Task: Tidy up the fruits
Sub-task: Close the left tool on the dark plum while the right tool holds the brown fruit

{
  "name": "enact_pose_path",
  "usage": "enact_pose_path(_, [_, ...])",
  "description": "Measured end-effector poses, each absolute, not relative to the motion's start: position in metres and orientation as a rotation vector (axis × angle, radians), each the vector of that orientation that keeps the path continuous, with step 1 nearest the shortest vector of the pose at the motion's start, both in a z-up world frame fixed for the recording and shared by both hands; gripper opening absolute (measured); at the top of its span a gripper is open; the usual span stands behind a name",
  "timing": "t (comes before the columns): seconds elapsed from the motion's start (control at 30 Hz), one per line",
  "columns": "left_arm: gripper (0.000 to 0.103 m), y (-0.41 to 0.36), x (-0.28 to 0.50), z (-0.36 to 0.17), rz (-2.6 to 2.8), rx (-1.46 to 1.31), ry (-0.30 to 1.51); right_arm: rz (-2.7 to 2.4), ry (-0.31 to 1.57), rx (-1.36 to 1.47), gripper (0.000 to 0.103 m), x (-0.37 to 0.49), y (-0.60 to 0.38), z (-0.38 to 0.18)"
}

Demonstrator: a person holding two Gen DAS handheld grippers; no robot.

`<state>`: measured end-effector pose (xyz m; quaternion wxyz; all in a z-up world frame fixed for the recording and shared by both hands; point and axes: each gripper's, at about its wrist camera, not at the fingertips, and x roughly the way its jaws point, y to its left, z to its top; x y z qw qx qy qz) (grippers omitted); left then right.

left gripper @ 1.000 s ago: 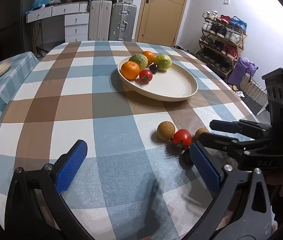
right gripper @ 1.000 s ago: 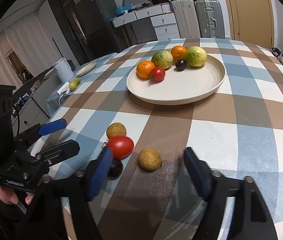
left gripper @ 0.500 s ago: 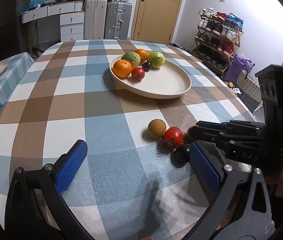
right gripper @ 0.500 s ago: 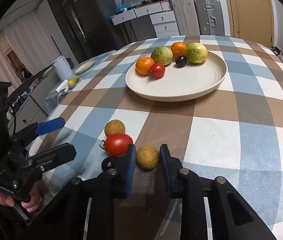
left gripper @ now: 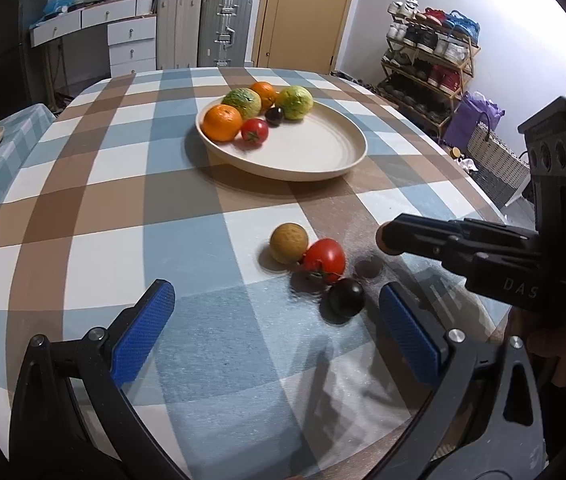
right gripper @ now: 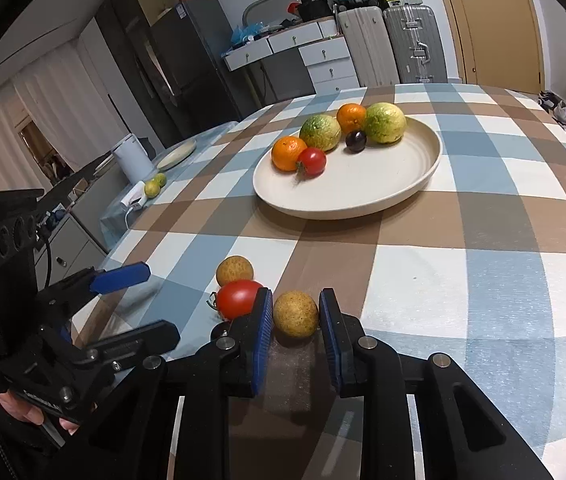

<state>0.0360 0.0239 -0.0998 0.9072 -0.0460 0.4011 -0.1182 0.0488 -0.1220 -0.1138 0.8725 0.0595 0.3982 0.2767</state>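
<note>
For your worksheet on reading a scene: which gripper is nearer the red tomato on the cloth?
Right. The right gripper is shut on a brown fruit beside the tomato; the left gripper hangs open, farther back.

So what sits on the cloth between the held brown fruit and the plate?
Nothing: in the right wrist view only bare checked tablecloth separates the brown fruit, clamped in the right gripper, from the plate.

Both claws are matte black frames with silver screws at the pivots. The left claw (left gripper: 271,332) carries ribbed blue pads (left gripper: 141,334) on curved black arms. The right claw (right gripper: 296,316) has the same blue pads (right gripper: 263,336); its body, at the right of the left wrist view, bears pale letters "DAS" (left gripper: 519,288) and three round holes.
</note>
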Motion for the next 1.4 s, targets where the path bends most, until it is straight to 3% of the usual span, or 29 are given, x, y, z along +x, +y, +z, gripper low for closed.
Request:
enact_pose_path(0.43, [0.102,-0.003,0.05,-0.112,-0.243,-0.071,0.891,0.566,0.772,0.142,0.025,0.042,-0.141,-0.104])
enact_pose_path(0.57, [0.095,-0.003,0.053,-0.109,-0.245,-0.101,0.883,0.577,0.762,0.14,0.025,0.041,-0.143,-0.103])
enact_pose_path(0.63, [0.09,-0.004,0.052,-0.106,-0.262,-0.105,0.87,0.579,0.757,0.138,0.025,0.04,-0.143,-0.103])
enact_pose_path(0.87, [0.049,-0.011,0.053,-0.112,-0.28,-0.091,0.917,0.582,0.753,0.148,0.025,0.039,-0.147,-0.105])
enact_pose_path(1.07, [0.021,-0.013,0.05,-0.113,-0.328,-0.113,0.922,0.576,0.755,0.152,0.025,0.037,-0.15,-0.105])
enact_pose_path(1.4, [0.02,-0.014,0.04,-0.11,-0.406,-0.134,0.921,0.566,0.755,0.152,0.025,0.036,-0.149,-0.103])
